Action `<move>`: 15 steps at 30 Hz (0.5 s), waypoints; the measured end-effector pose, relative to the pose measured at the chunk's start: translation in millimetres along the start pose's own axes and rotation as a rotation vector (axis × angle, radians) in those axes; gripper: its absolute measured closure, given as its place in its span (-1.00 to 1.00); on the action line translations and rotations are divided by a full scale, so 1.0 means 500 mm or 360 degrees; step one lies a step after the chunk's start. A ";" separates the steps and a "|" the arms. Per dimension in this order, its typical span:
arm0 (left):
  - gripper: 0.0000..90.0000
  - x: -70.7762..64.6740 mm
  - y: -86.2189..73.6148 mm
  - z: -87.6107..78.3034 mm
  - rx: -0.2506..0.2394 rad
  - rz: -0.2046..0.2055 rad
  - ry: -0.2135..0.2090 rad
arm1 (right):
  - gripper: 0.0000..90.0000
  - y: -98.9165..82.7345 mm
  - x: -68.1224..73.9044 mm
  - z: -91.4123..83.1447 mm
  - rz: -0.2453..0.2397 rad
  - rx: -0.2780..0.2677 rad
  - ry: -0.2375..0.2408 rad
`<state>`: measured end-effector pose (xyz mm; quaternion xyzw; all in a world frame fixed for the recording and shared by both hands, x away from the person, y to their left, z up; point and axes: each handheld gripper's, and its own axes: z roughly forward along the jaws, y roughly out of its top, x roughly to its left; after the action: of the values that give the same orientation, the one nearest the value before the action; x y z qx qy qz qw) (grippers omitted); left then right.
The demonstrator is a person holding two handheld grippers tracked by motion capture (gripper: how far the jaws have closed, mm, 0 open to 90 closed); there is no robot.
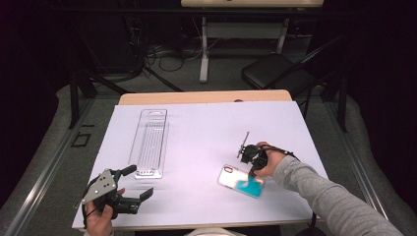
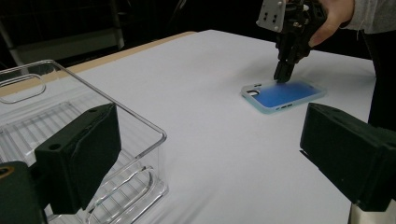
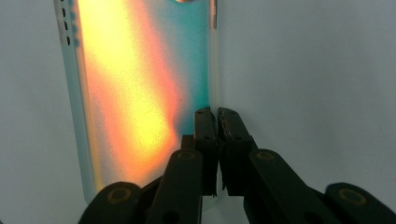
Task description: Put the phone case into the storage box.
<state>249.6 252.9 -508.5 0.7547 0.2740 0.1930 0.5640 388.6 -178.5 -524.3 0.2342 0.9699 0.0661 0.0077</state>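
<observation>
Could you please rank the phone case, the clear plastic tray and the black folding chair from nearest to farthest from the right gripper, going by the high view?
From the right gripper:
1. Phone case, right under its tips, on the table's right side.
2. Clear plastic tray, across the table to the left.
3. Black folding chair, on the floor beyond the table's far edge.

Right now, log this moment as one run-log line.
right gripper: shut on phone case edge | left gripper: open, beside clear tray, holding nothing | phone case: flat on table
</observation>
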 end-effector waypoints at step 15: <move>-0.88 0.000 -0.001 0.001 -0.0002 0.0000 -0.0004 | 0.95 -0.001 0.000 -0.001 -0.0003 -0.0003 0.0006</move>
<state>249.8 252.4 -509.0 0.7545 0.2731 0.1923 0.5650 388.2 -179.1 -524.1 0.2331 0.9701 0.0674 0.0061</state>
